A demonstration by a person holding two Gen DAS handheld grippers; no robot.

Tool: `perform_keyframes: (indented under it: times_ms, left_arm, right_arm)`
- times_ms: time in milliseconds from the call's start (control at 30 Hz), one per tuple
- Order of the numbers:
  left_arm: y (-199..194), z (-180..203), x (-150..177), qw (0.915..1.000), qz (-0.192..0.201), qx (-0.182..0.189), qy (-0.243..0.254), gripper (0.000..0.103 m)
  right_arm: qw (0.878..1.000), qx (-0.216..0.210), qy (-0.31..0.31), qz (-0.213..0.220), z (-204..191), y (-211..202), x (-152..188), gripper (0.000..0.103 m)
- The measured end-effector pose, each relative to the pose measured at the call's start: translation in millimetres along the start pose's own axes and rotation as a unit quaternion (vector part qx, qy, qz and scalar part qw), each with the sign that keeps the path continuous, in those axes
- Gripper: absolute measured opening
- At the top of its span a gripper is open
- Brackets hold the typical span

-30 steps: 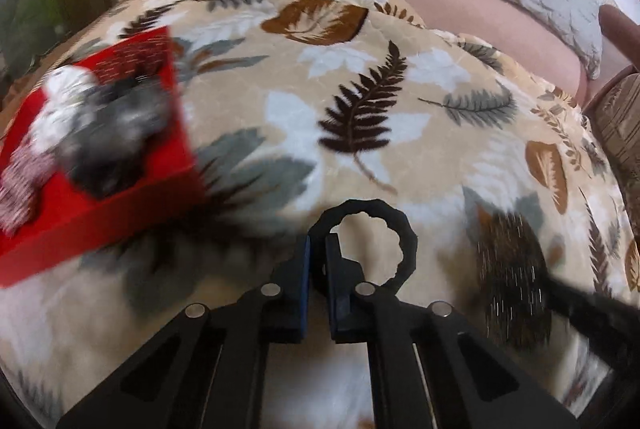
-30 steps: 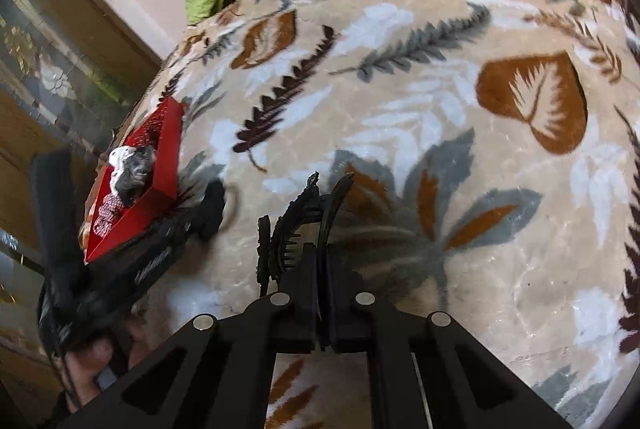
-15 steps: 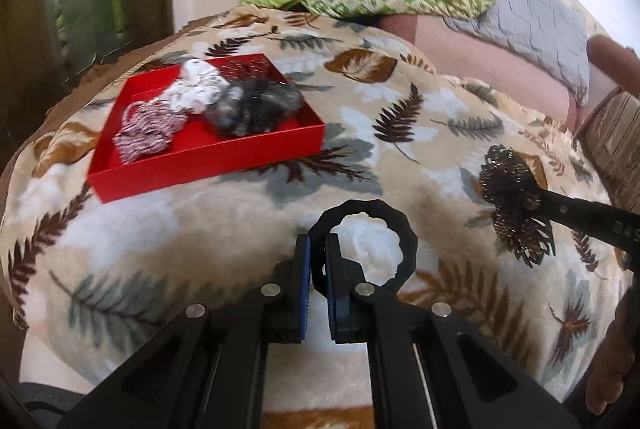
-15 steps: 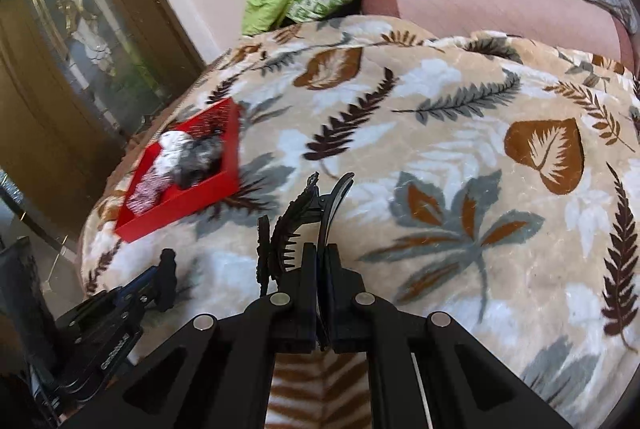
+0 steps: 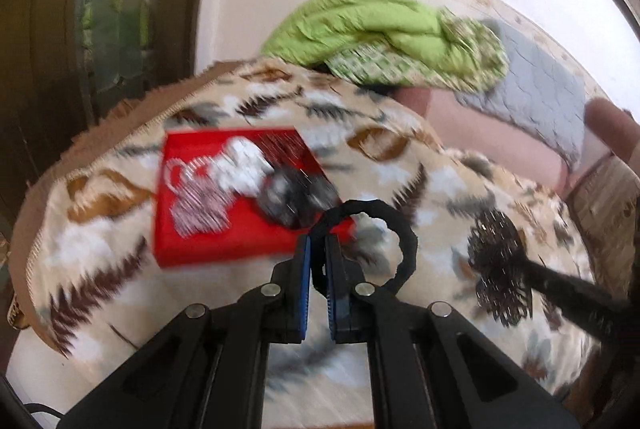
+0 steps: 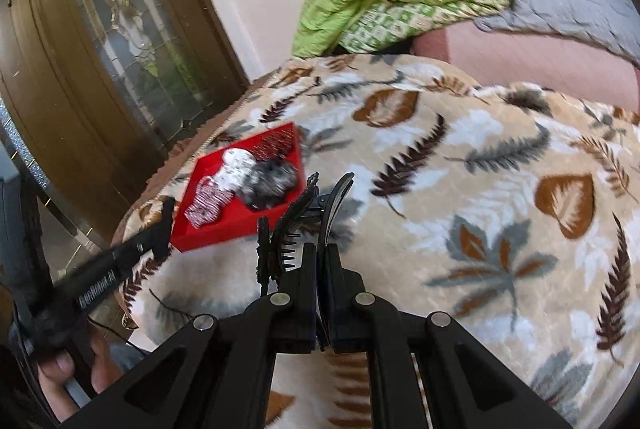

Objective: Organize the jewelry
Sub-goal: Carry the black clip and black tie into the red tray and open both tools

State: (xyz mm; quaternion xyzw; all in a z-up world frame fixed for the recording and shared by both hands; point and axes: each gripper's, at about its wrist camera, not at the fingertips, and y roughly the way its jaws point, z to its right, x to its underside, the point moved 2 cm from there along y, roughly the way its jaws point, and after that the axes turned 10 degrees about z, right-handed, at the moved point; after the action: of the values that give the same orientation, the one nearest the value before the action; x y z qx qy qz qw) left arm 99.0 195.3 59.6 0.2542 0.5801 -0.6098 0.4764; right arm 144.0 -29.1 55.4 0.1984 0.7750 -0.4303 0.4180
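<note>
Left wrist view: your left gripper (image 5: 317, 249) has its fingers pinched on a black ring (image 5: 404, 229), held above the leaf-print blanket (image 5: 400, 165). The red tray (image 5: 224, 241) of jewelry lies just beyond, to the left.

Right wrist view: your right gripper (image 6: 321, 257) has its fingers clamped on a black hair clip (image 6: 296, 221), raised over the blanket, with the tray ahead on the left.

You hold a black scalloped ring (image 5: 374, 241) above the leaf-print blanket (image 5: 440, 189), and a black toothed hair claw (image 6: 304, 229), closed. The red tray (image 6: 208, 233) near the blanket's left edge carries white, grey and patterned scrunchies (image 6: 240, 165).
</note>
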Motion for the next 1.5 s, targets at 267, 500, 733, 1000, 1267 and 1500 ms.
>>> perform_keyframes:
  times_ms: [267,500,733,1000,1267,1500]
  left_arm:
    - [38.9,-70.0,-51.6,0.9985,0.002,-0.05,-0.022,0.007]
    - [83.5,-116.0,-78.9,0.9962,-0.005,-0.076,-0.041,0.007]
    - [137.8,-140.3,-83.6,0.9956,-0.027,-0.078,-0.044,0.007]
    - [177.1,-147.4,-56.8,0.9938,-0.076,-0.079,-0.022,0.007]
    - [185.1,-158.3,-52.7,0.9918,-0.084,-0.092,-0.029,0.007]
    - [194.9,-161.5,-47.9,0.9903,-0.094,-0.098,-0.031,0.007]
  right_arm:
    - [0.999,-0.048,-0.024,0.002,-49.0,55.1,-32.2,0.005]
    - [0.996,-0.081,-0.041,-0.016,-85.6,121.2,-37.3,0.005]
    - [0.993,-0.1,-0.041,-0.037,-101.5,172.8,-31.6,0.005]
    - [0.991,-0.106,-0.052,-0.065,-112.6,210.3,-17.6,0.005]
    - [0.988,-0.113,-0.069,-0.08,-124.4,224.1,-2.9,0.005]
    - [0.989,-0.097,-0.086,-0.075,-126.7,224.5,-4.0,0.005]
